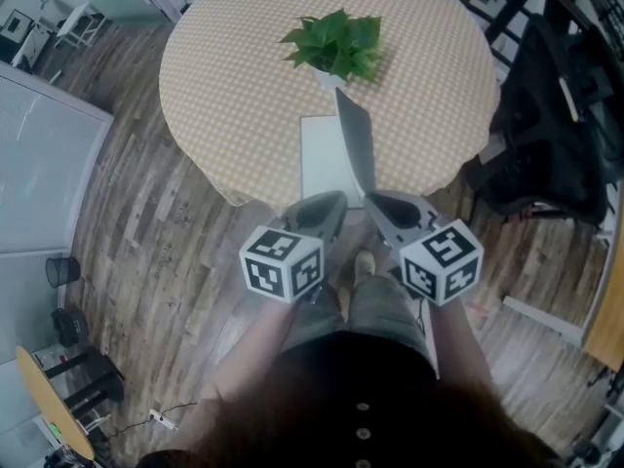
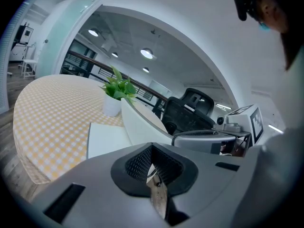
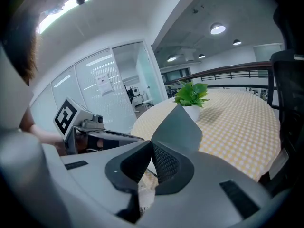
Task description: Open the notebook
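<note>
At the near edge of the tabletop (image 1: 224,76), a little right of its middle, the notebook (image 1: 327,159) lay with its long side running away from me toward the plant (image 1: 336,42). One white page lay flat on the cloth. The cover (image 1: 356,139) stood almost on edge along the right side of that page, its pale inner face turned left and its grey outer face turned right.

My right claw (image 1: 375,201) was pinching that cover at its near end, the pads closed on the thin board and the sheet rising straight ahead of them. My left claw (image 1: 336,201) sat just beside it, at the near end of the flat page. Its pads were pressed together with nothing that I could make out between them. Whether its tip touched the page I could not tell.

What the next move turned on, as I judged it, was the hinge line. It ran from the near edge outward and lay just left of and below my right claw. So the cover had to go over to the right, in an arc about that line, and down toward the right-hand part of the tabletop. The right claw had the hold and stood on the proper side. The left was nearer the page and better placed to keep it flat. I judged the notebook about half open.
</note>
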